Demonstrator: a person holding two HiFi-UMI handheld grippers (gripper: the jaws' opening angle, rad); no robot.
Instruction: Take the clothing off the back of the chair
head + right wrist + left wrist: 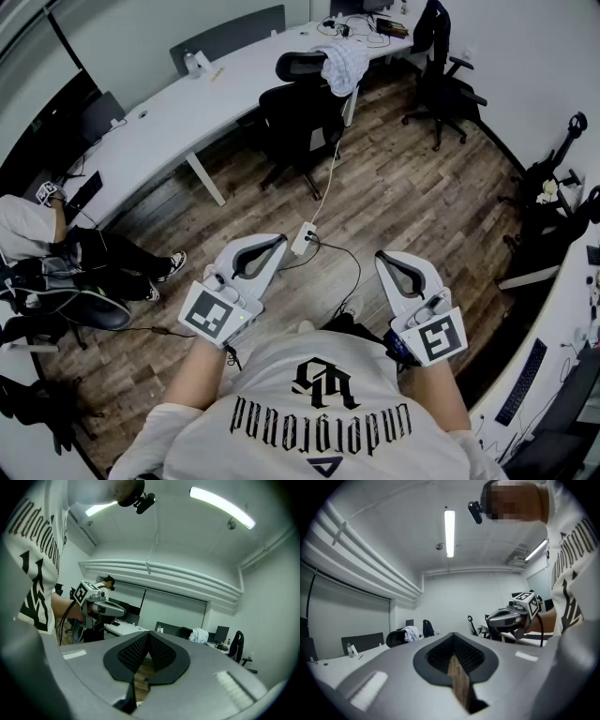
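A light checked garment hangs over the back of a black office chair at the long white desk, far ahead of me. My left gripper and right gripper are held side by side low in the head view. Both are shut with nothing between the jaws and are well short of the chair. The left gripper view shows its shut tips, the garment small in the distance and the right gripper beside. The right gripper view shows its shut tips, the garment and the left gripper.
A white power strip with trailing cables lies on the wood floor between me and the chair. A second black chair with a dark jacket stands at the back right. A person sits at the left. A desk with a keyboard runs along the right.
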